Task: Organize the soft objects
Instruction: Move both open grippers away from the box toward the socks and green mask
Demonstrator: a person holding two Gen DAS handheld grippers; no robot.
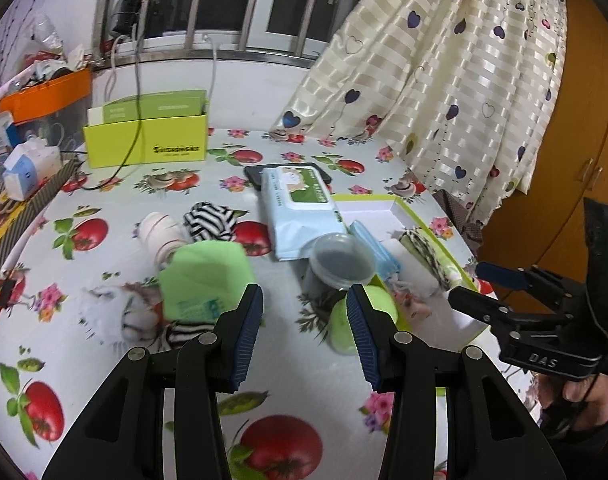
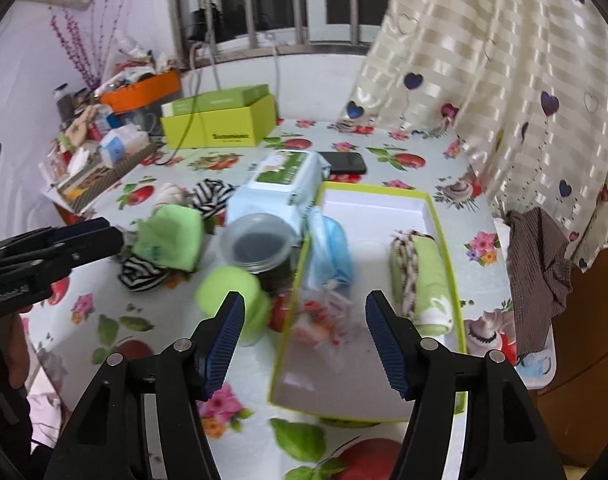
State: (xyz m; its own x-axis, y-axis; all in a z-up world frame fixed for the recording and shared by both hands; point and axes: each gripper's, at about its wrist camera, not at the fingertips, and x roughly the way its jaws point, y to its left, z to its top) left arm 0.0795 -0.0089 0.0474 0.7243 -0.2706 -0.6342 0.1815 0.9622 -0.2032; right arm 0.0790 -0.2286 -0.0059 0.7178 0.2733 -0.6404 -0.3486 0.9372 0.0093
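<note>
The soft things lie in two groups on the bench (image 1: 116, 344), which wears a cloth printed with tomatoes and flowers. Inside the tray (image 2: 448, 232), a shallow white box lid with a lime rim, lie a green rolled towel (image 2: 424, 276) with a striped band, a blue mask (image 2: 330, 252) draped over the tray's left rim, and a small blurred red-and-white piece (image 2: 320, 320). Just left of the tray, on the cloth, sits a green roll (image 2: 232, 300), touching or nearly touching a clear cup (image 2: 260, 248) with dark contents. Farther left are a folded green cloth (image 1: 204, 280), a white furry toy (image 1: 112, 312) beside it, a striped sock (image 1: 210, 222), a pale sock (image 1: 160, 236) and another striped piece (image 2: 140, 274) under the green cloth's edge.

The right tool (image 2: 304, 340) hangs over the tray's near left part, its jaws wide apart and holding nothing. The left tool (image 1: 304, 332) hovers above the bench between the green cloth and the green roll, jaws also wide and empty.

Behind these lie a wipes pack (image 1: 300, 208), a phone (image 2: 344, 162) and a lime box (image 1: 144, 140); a curtain (image 1: 444, 60) hangs at the right.
</note>
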